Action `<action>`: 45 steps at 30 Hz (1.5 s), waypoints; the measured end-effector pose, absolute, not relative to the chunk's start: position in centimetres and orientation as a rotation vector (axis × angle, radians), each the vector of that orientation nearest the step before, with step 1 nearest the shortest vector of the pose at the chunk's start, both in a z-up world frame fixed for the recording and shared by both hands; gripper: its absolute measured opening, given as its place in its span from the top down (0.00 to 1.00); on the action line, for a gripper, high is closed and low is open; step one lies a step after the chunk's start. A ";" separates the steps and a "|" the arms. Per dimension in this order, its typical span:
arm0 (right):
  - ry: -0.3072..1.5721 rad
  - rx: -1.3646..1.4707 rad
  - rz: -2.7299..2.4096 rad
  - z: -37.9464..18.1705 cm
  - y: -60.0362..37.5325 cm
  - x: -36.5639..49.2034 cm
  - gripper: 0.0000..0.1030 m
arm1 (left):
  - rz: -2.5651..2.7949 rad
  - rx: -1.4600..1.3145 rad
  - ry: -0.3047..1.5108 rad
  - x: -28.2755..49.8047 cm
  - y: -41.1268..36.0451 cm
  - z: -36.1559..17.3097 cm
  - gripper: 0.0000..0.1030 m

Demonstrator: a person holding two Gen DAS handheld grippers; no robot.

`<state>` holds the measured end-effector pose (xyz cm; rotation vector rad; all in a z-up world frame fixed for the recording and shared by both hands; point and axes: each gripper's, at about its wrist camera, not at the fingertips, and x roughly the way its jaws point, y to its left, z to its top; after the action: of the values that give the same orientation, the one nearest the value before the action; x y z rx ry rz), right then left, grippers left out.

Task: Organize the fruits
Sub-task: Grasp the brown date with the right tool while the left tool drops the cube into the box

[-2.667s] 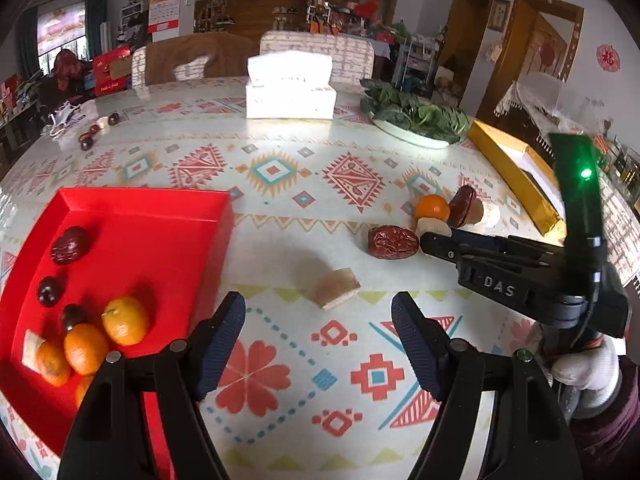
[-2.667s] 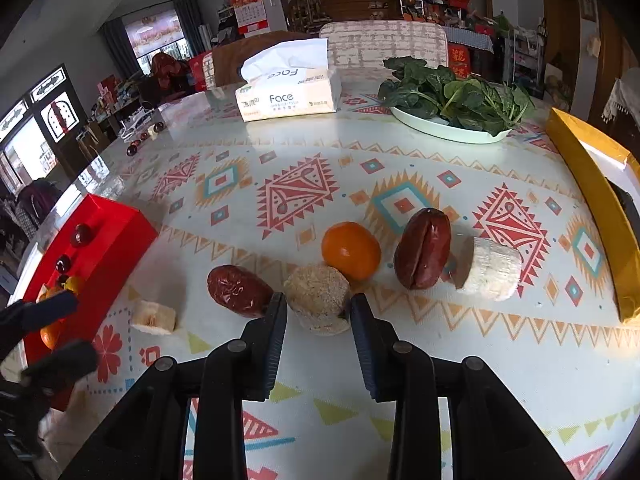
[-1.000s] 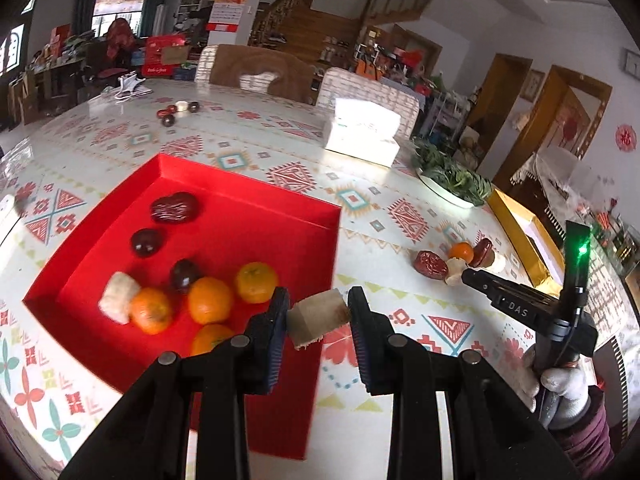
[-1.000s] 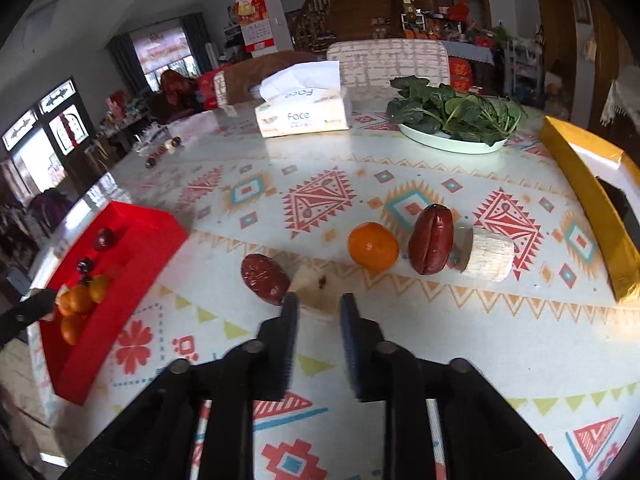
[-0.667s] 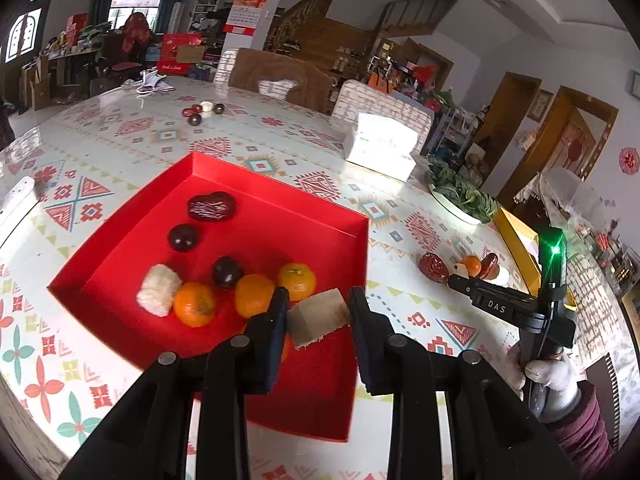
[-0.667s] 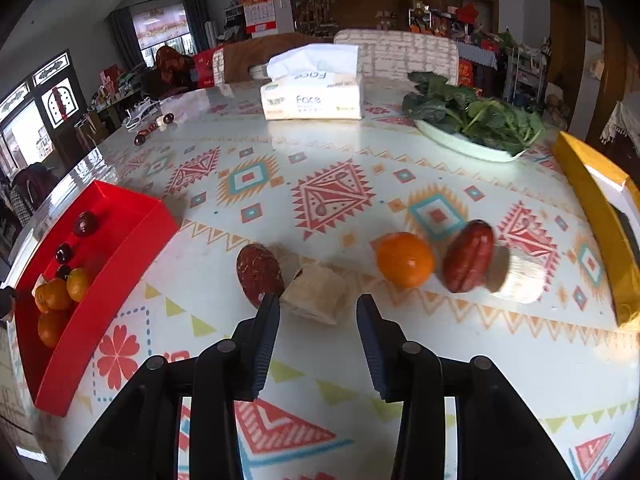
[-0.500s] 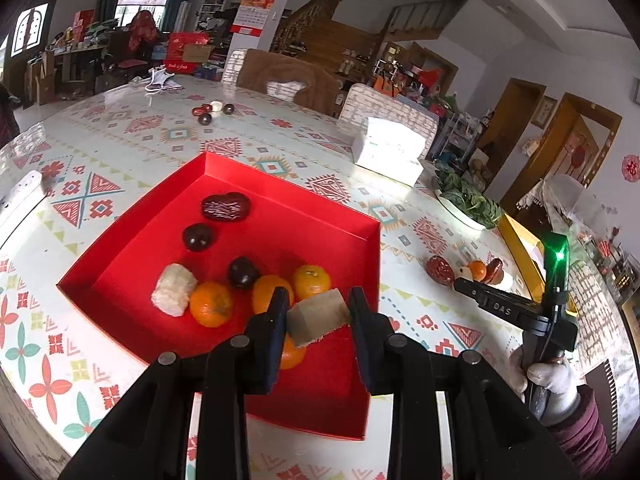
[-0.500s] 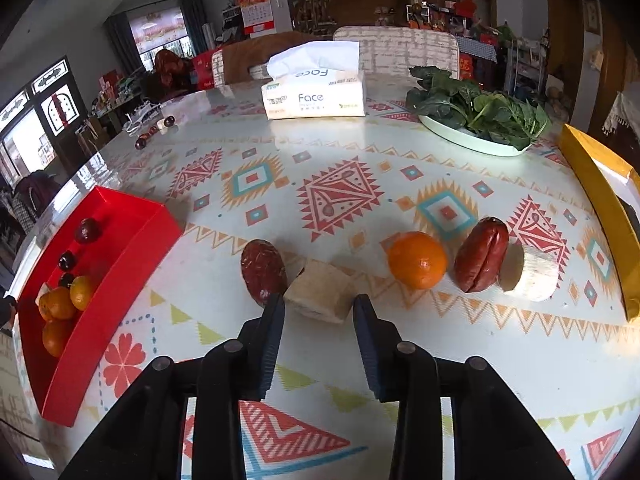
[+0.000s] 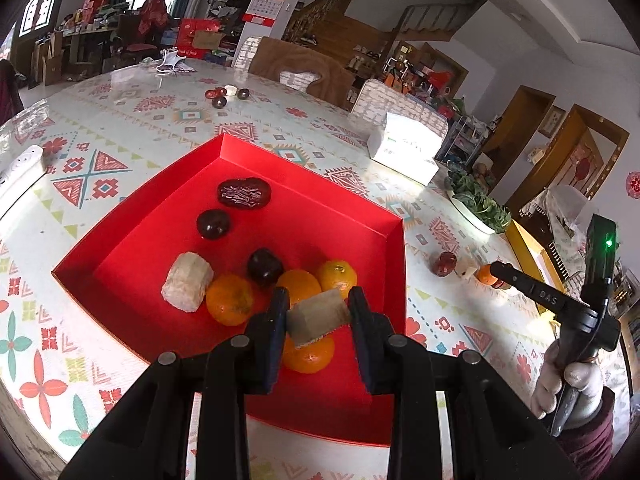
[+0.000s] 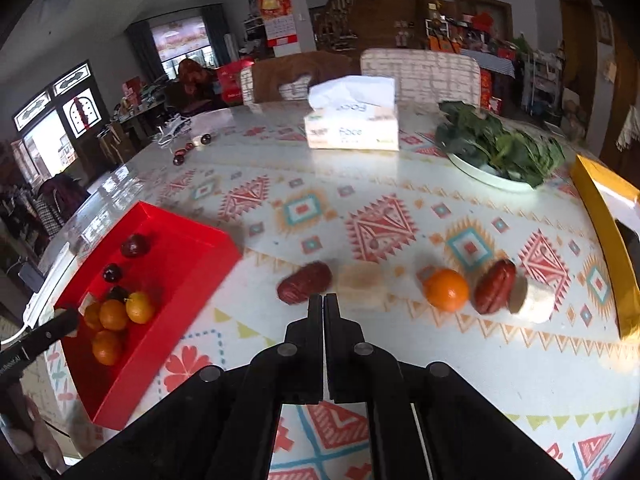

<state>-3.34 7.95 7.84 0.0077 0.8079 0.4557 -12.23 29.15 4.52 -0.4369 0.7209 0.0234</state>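
While the left gripper [image 9: 318, 316] is clamped flat-sided on a pale fruit chunk [image 9: 317, 315] above the red tray [image 9: 168, 184], it looks light, firm, crushable. The right gripper [image 10: 323, 308], closed empty, hovers behind the loose chunk [image 10: 362, 282].

"DAS" in white on the right gripper [image 9: 498, 269], along its black arm, seen from left wrist cam. Tissue box [image 10: 352, 132] reads approx. "Face" on its front; blurred. Wall calendar [image 10: 280, 24]: digits too small to read.
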 end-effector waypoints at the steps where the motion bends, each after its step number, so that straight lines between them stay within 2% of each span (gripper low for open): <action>1: 0.806 -0.001 0.457 7.8 8.2 -3.2 0.97 | 0.022 -0.439 0.721 -12.2 29.2 4.5 0.71; 3: 0.830 -0.005 0.453 7.1 8.7 -2.5 0.93 | 0.021 -0.443 0.720 -12.2 29.4 4.4 0.71; 4: 0.844 0.006 0.455 6.8 8.9 -2.3 0.85 | 0.022 -0.440 0.721 -12.2 29.3 4.4 0.71; 5: 0.865 0.023 0.456 6.3 9.0 -1.8 0.70 | 0.021 -0.441 0.721 -12.2 29.3 4.4 0.71; 7: 0.887 0.040 0.442 5.5 9.4 -1.0 0.59 | 0.019 -0.444 0.723 -12.2 29.5 4.3 0.71; 15: 0.921 0.105 0.425 4.3 11.0 1.6 0.59 | 0.015 -0.445 0.726 -12.1 29.6 4.0 0.71; 21: 0.928 0.048 0.415 4.2 12.5 1.6 0.59 | 0.020 -0.457 0.725 -12.2 30.2 3.7 0.71; 24: 0.926 0.023 0.415 4.3 12.9 1.1 0.62 | 0.022 -0.469 0.723 -12.3 30.5 3.6 0.71; 25: 0.926 0.021 0.416 4.3 12.9 1.0 0.65 | 0.022 -0.471 0.723 -12.3 30.5 3.6 0.71; 26: 0.925 0.026 0.426 4.4 12.9 0.8 0.83 | 0.022 -0.473 0.723 -12.3 30.6 3.6 0.71; 28: 0.934 0.033 0.441 4.5 13.0 0.7 0.96 | 0.020 -0.477 0.721 -12.5 30.6 3.6 0.71; 36: 0.878 0.015 0.473 5.5 13.6 -0.1 0.95 | 0.017 -0.483 0.711 -12.8 31.0 3.7 0.71; 39: 0.882 0.009 0.483 5.6 14.0 0.2 0.83 | 0.010 -0.490 0.712 -12.8 31.0 3.7 0.71; 40: 0.884 0.007 0.475 5.6 14.1 0.4 0.74 | 0.008 -0.492 0.712 -12.9 31.1 3.8 0.71; 41: 0.883 0.010 0.469 5.6 14.1 0.7 0.70 | 0.005 -0.491 0.712 -12.9 31.0 3.8 0.71; 45: 0.899 -0.029 0.464 5.0 14.8 2.0 0.67 | -0.001 -0.498 0.712 -12.9 31.2 3.9 0.71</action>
<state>2.03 14.80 5.01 -0.0292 0.8992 0.4636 -12.86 31.19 3.92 -0.4985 0.7116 -0.0012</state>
